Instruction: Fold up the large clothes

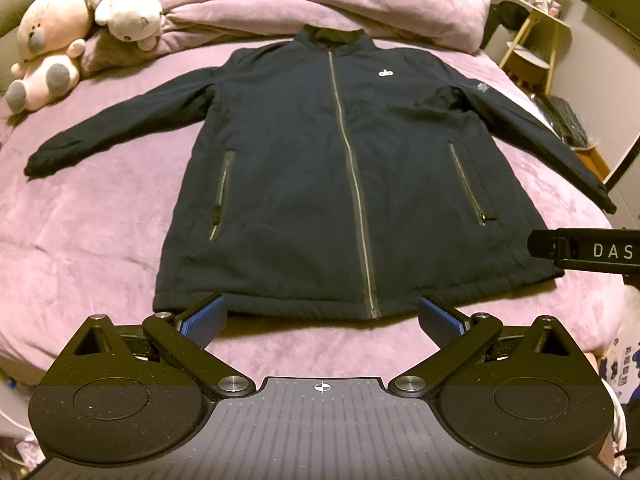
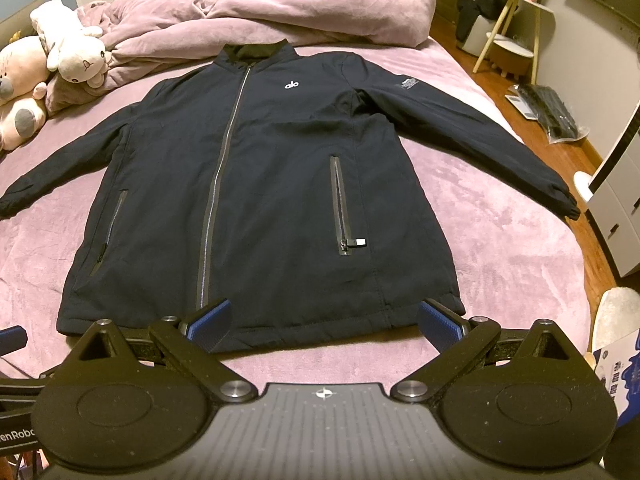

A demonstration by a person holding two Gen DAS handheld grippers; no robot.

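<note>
A dark navy zip jacket lies flat and face up on the pink bed, zipped, collar at the far end, both sleeves spread out to the sides. In the right wrist view the same jacket fills the middle, its hem nearest me. My left gripper hovers open just in front of the hem, nothing between its blue pads. My right gripper is also open, its fingertips over the hem's right part. The right gripper's black body shows at the left wrist view's right edge.
A bunched pink duvet lies beyond the collar. Two plush toys sit at the bed's far left. To the right of the bed are a wooden floor, a small stand and a black keyboard.
</note>
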